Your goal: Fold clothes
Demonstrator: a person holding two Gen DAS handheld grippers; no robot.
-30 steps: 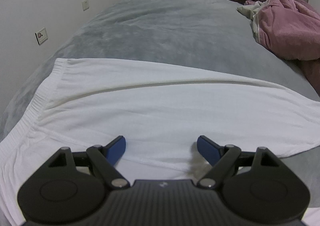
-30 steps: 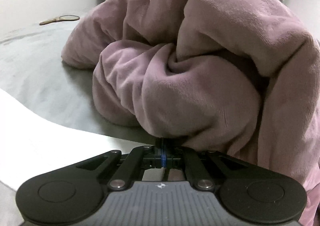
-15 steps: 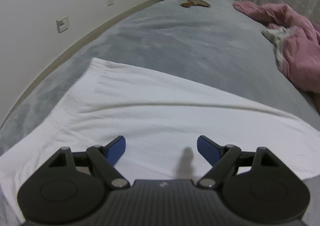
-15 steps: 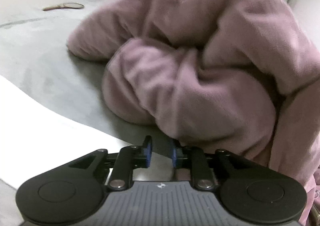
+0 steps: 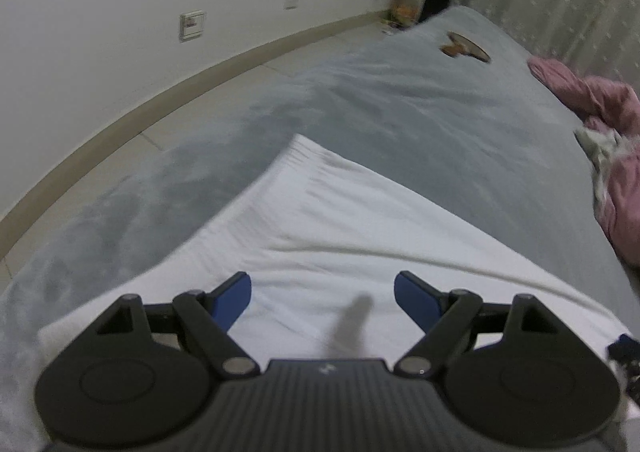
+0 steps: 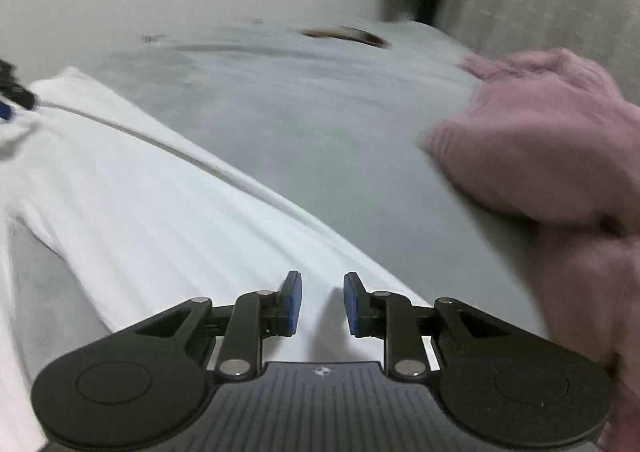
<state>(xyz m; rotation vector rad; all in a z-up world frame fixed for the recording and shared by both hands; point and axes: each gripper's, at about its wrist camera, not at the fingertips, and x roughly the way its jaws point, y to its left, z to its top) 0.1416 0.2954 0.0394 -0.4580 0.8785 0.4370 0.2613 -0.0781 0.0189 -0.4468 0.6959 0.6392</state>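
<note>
While the white garment (image 5: 360, 219) lies spread across the near part of the grey bed (image 5: 400, 111), neither tool has hold of it, so the fold looks barely begun. Over on the left tool (image 5: 322, 294), the blue pads stand wide apart above the cloth with nothing between them; the ribbed hem runs off toward the far left corner of the garment. On the right tool (image 6: 319, 302) the pads are only narrowly parted, with a clear gap and white fabric lying below rather than pinched. From that side the white garment (image 6: 140, 211) stretches left to right in one long panel with a seam or crease along it, seemingly a single flat layer, though blur makes it hard to say. Beyond it, on the right, the pink heap (image 6: 560, 139) of clothing sits crumpled and untouched by either tool, so by my read nearly all the folding remains: this white piece first, then the pile.
</note>
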